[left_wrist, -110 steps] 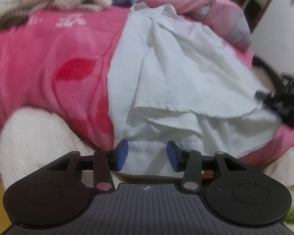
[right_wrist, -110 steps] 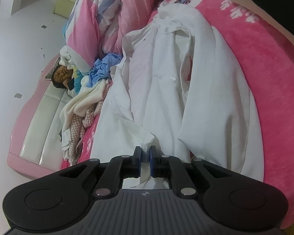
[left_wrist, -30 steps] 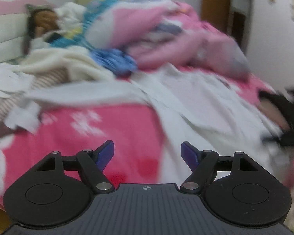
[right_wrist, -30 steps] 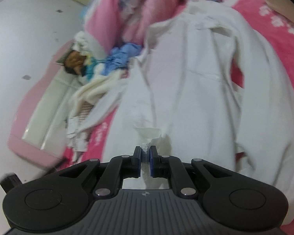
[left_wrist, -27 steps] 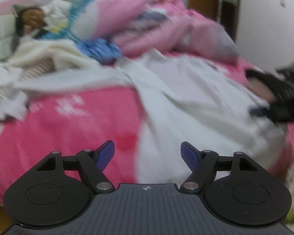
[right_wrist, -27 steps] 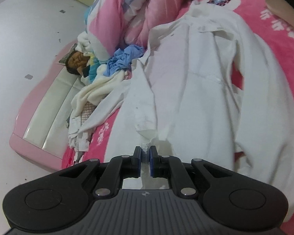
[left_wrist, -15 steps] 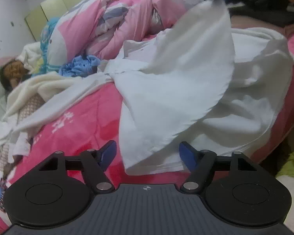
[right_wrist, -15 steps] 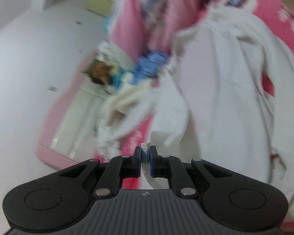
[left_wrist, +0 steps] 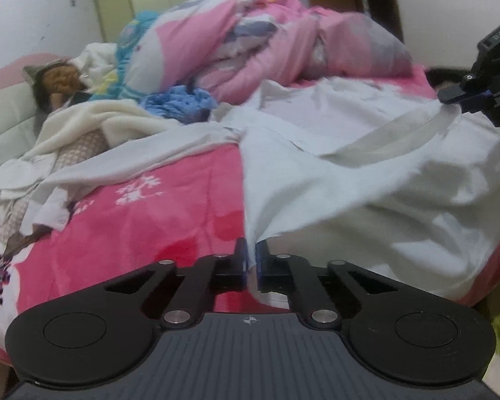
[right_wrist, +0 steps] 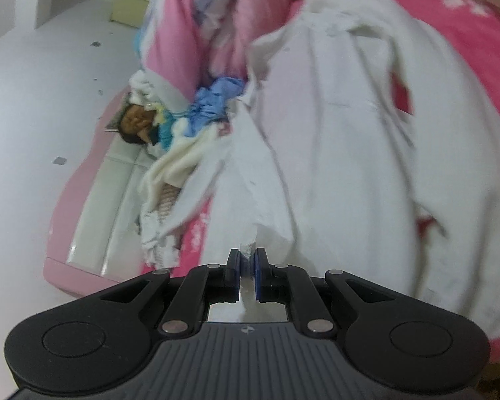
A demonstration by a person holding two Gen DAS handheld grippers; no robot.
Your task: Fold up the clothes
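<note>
The left gripper point(left_wrist: 252, 250), gaping half a second ago, has just closed and now pinches the shirt's point(left_wrist: 333, 173) hem. The right gripper point(right_wrist: 247, 260) stays clamped on another edge of the shirt point(right_wrist: 366, 153), which lies spread over the pink blanket point(left_wrist: 143, 226).

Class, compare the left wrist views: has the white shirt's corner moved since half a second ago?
Yes. The white shirt corner, loose before, now sits pinched in the left tongs, whose jaws just closed, low over the pink blanket.
</note>
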